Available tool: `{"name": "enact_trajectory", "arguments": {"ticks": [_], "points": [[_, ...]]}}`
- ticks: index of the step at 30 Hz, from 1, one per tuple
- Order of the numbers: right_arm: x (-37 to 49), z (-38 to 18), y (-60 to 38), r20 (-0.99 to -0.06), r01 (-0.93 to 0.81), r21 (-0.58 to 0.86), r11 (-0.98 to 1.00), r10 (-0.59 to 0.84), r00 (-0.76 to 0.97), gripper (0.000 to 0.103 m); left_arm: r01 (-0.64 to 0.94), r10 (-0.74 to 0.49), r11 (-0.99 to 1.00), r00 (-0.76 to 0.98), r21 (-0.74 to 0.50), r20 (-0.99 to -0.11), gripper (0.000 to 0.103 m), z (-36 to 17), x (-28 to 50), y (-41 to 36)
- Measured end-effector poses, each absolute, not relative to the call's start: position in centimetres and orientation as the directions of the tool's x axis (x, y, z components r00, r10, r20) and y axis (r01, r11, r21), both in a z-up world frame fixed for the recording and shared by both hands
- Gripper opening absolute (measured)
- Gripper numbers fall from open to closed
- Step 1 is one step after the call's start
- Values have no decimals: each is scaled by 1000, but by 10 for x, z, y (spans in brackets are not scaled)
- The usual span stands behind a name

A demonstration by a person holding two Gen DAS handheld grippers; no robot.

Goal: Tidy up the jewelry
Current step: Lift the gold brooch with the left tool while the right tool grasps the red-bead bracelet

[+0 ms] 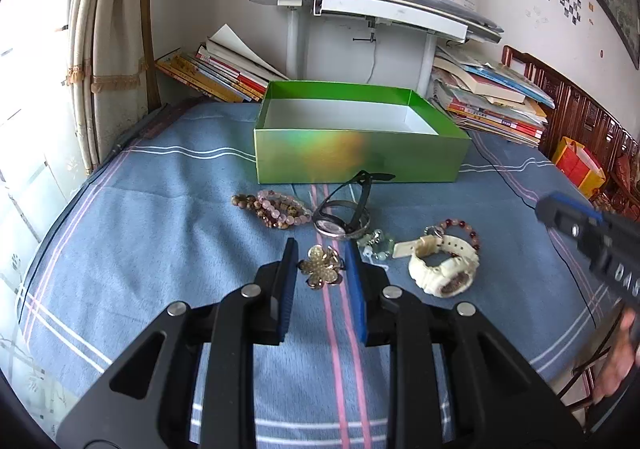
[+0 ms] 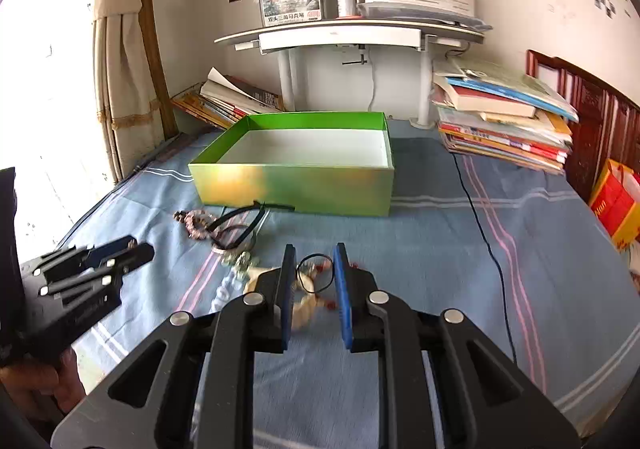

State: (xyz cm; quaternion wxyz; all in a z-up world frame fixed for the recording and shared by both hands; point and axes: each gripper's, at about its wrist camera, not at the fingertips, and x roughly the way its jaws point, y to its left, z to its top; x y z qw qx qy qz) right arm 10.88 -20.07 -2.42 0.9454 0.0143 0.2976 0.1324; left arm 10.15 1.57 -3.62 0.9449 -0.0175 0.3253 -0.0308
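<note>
My left gripper [image 1: 320,261] is shut on a gold flower brooch [image 1: 320,269], held just above the blue striped sheet [image 1: 160,229]. My right gripper [image 2: 314,269] is shut on a thin black ring [image 2: 315,273], which spans the gap between its blue pads. Below it, a cream watch [image 2: 306,303] shows blurred. Bead bracelets [image 1: 272,209], a black watch [image 1: 340,219], a pale green piece [image 1: 376,245], the cream watch [image 1: 444,269] and a red bead bracelet [image 1: 464,229] lie on the sheet. Behind them stands the open green box [image 1: 360,157], with nothing in the part of it that I can see.
Books are stacked left [image 1: 216,73] and right [image 1: 492,101] of a small white desk [image 1: 360,9] behind the box. A black cable [image 2: 484,241] runs over the sheet on the right. A red and yellow bag [image 2: 616,205] stands by the wooden headboard. A curtain [image 1: 108,49] hangs at the left.
</note>
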Motion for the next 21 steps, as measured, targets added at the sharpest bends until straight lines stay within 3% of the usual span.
{"name": "enact_trajectory", "arguments": {"ticks": [21], "points": [[76,-40,-198,-546,-244,121,962,270,793,19,66,-80,997,780,-46,-621,24,-41,75,5]]}}
